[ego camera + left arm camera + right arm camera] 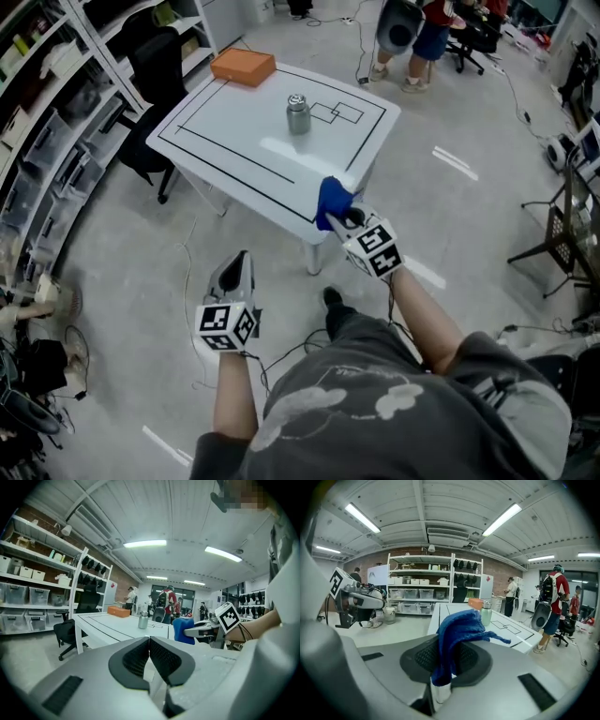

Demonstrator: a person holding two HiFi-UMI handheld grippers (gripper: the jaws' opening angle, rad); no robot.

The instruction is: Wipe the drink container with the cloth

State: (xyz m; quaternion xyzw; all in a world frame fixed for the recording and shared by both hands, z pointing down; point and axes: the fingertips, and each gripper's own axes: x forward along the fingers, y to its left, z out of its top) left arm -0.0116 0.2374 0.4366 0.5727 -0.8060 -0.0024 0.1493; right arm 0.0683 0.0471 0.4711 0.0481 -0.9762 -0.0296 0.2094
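A small metal drink container [298,113] with a silver lid stands upright near the middle of the white table [234,141]; it also shows far off as the container [143,620] and the container [486,614]. My right gripper [336,217] is shut on a blue cloth [332,200], held in the air at the table's near edge. The cloth [457,637] hangs bunched between its jaws. My left gripper [234,272] is shut and empty, held low over the floor, short of the table.
An orange box [243,66] lies at the table's far corner. A black office chair [150,84] and storage shelves [47,103] stand to the left. People [427,37] stand beyond the table. Cables trail on the floor.
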